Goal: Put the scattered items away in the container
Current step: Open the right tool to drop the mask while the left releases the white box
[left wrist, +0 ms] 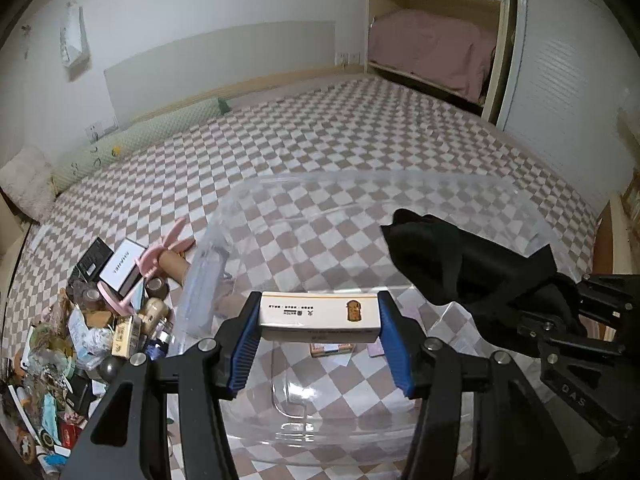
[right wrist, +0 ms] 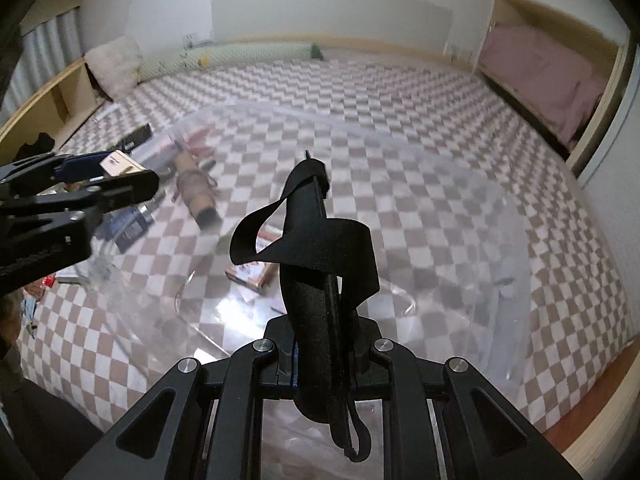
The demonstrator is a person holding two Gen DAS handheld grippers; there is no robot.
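The left gripper clamps a white matchbox endwise between its blue pads, held over the near rim of the clear plastic container on the checked bedspread. The right gripper pinches a black strap above the container's open middle. A few small boxes lie inside; the clutter pile crowds its left wall.

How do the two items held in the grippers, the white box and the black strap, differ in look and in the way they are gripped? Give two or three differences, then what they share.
The white box is rigid and rectangular; the black strap is soft and folded into loops.
The white box is pale with printed text; the black strap is plain and dark.
The white box spans half-open jaws crosswise; the black strap is pinched in nearly closed jaws.
Both are held above the clear container.
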